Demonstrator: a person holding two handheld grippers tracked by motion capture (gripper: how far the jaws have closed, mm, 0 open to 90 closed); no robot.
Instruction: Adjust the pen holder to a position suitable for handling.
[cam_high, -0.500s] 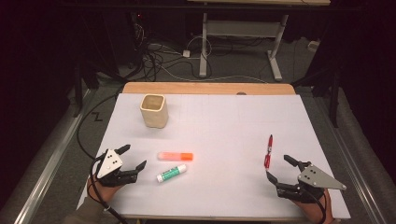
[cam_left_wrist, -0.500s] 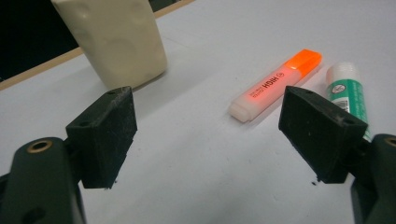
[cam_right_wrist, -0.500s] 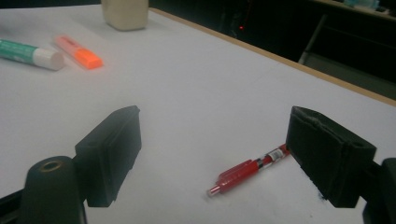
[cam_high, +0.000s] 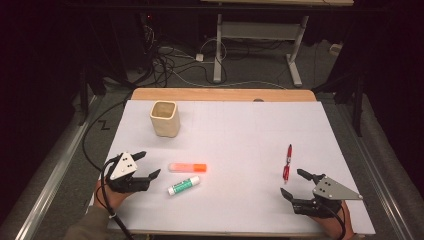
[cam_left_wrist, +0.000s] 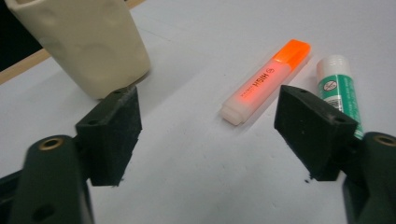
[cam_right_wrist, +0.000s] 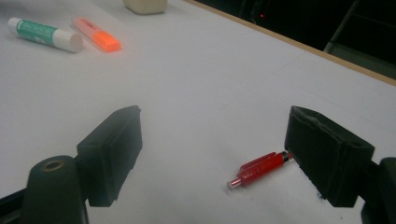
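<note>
White paper covered the table (cam_high: 240, 130), on which all items lay loose and well apart. Left gripper (cam_high: 145, 166): jaws wide, nothing between them, aimed at the orange highlighter (cam_high: 187, 167) lying just ahead, likely the next pick. Glue stick (cam_high: 183, 185): green and white, lying just beside the highlighter. Cream cup (cam_high: 164, 118): upright near the far left, open mouth up, probably the intended holder. Right gripper (cam_high: 296, 184): jaws wide and empty, the red pen (cam_high: 287, 162) lying just in front of it.
</note>
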